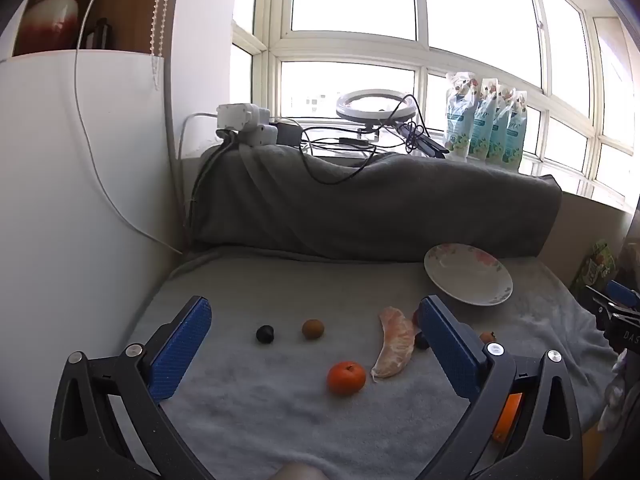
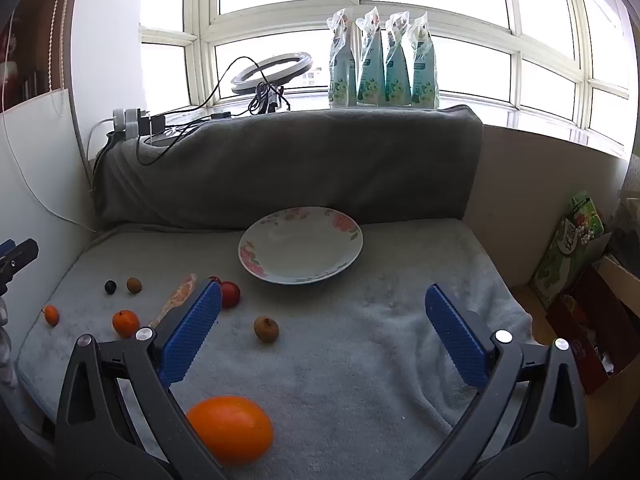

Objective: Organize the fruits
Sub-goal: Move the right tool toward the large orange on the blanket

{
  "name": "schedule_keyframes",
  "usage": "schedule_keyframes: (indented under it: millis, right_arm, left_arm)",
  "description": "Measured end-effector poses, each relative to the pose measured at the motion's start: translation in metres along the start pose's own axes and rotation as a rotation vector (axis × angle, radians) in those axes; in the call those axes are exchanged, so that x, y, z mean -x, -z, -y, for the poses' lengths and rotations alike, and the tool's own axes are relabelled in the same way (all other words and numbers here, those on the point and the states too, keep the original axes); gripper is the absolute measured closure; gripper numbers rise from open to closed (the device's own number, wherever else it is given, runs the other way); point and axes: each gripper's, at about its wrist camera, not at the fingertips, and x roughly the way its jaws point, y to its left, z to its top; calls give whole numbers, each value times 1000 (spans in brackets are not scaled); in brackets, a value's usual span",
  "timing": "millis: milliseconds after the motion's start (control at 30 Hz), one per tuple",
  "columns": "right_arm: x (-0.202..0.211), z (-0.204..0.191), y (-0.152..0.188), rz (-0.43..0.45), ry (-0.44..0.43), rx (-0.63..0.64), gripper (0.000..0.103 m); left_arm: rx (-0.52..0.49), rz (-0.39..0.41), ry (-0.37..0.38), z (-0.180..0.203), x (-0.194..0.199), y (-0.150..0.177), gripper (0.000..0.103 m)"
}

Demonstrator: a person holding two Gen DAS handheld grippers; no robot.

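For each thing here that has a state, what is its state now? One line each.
Plate: empty, flat on the grey blanket.
Left gripper: open, holds nothing.
Right gripper: open, holds nothing.
Big orange: whole, unpeeled, on the blanket.
Citrus segment: peeled, lying loose.
Small mandarin: whole, unpeeled.

- In the left wrist view, I see the right blue pad [image 1: 448,348] cover part of a small dark fruit [image 1: 421,341].
- I see the orange [image 2: 230,429] partly behind the left arm of the right gripper [image 2: 323,334].
- The carton [image 1: 596,266] is cut off at the right edge.
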Motion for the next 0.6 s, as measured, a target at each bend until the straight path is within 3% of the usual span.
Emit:
schedule_keyframes:
  millis: [600]
  right_arm:
    - [-2,-2,0,-1,-1,1,0]
  left_arm:
    - [0,-3,4,1,-1,1,1]
